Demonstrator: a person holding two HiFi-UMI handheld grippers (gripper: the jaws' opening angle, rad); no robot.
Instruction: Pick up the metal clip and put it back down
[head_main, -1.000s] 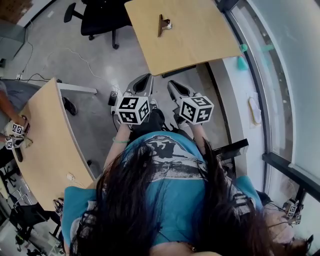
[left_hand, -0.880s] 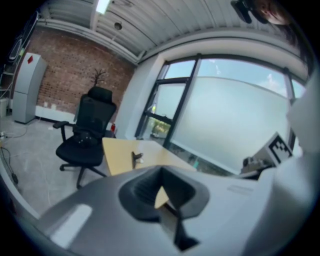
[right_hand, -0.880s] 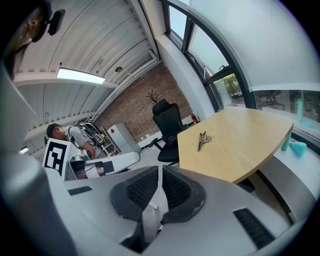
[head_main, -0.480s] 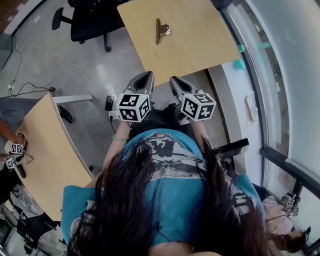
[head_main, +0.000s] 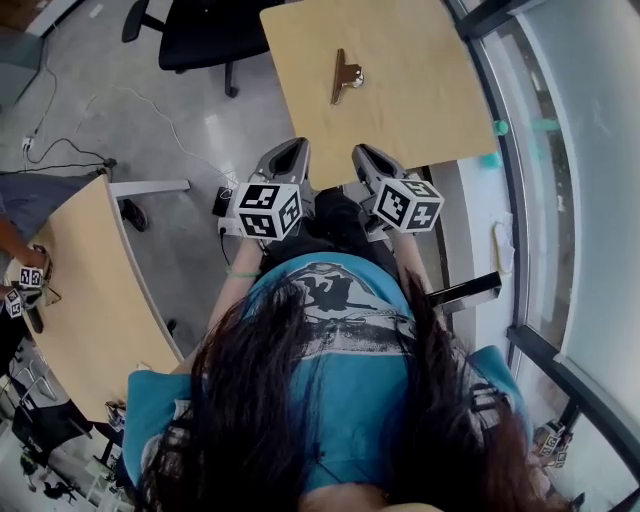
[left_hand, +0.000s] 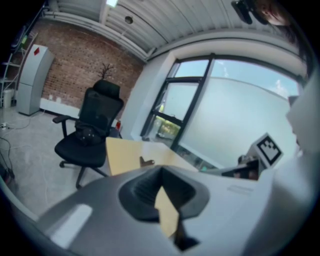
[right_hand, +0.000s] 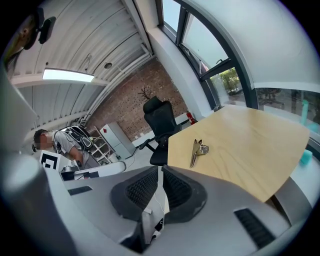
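Two tools are held side by side over the floor, short of the near edge of the desk (head_main: 420, 100). The left tool (head_main: 290, 152) and the right tool (head_main: 362, 155) both point toward that desk, each carrying its marker cube at the rear.

1. Left tool: in the left gripper view the tips of the jaws meet, with only a thin wedge of light behind them. Nothing is between the jaws.
2. Right tool: in the right gripper view the ribbed pads stand almost together, separated by a narrow slit. Nothing is between them.
3. Metal clip (head_main: 345, 75): it lies on the light wooden desk, roughly central on the top and well apart from both tools. Its long body points toward the near edge, and its handle loops sit on the side nearer the window. Neither tool touches it.
4. Surroundings: a black office chair (head_main: 205, 35) stands on the grey floor at the far left corner of the desk. A second wooden desk (head_main: 90, 290) sits to the person's left, with cables on the floor near it. A curved window wall runs along the right side.
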